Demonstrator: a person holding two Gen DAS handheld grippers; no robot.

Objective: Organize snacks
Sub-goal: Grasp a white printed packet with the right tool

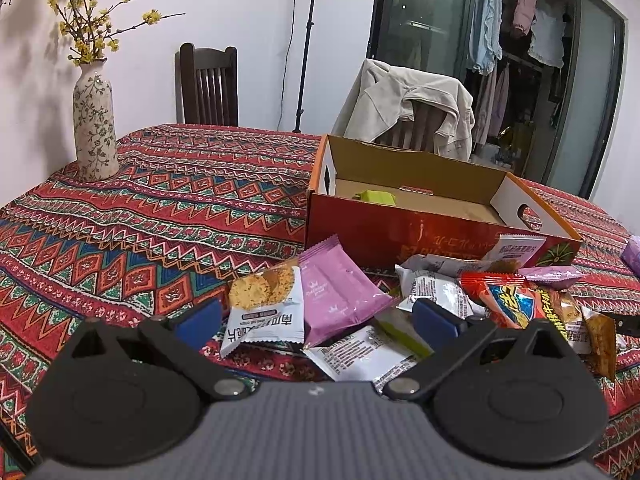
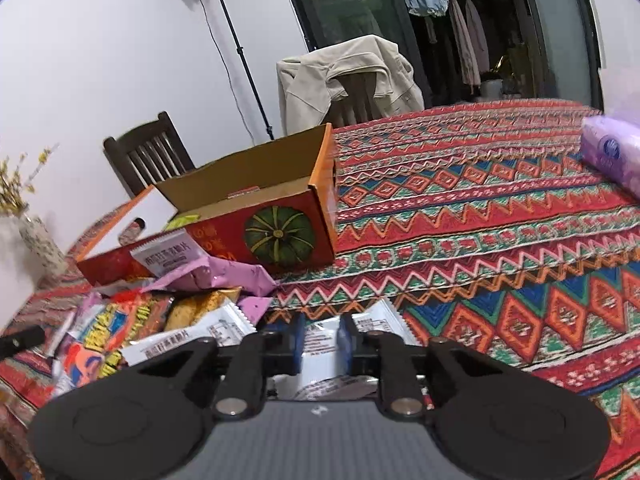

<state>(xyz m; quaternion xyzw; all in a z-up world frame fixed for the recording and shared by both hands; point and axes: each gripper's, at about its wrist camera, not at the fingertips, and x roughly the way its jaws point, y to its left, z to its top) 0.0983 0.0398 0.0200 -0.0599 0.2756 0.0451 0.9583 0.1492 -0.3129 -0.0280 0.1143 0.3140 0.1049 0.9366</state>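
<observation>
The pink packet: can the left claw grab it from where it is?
Probably yes. The pink packet lies on top of the pile, right ahead of the open left claw, with nothing covering it.

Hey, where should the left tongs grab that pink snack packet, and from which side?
Grip the pink packet by its crimped top corner, which tilts up clear of the tablecloth. Bring the left tongs in from the near side; their open jaws already straddle it. Its lower end is tucked among other wrappers, so that end looks harder to pinch.
</observation>
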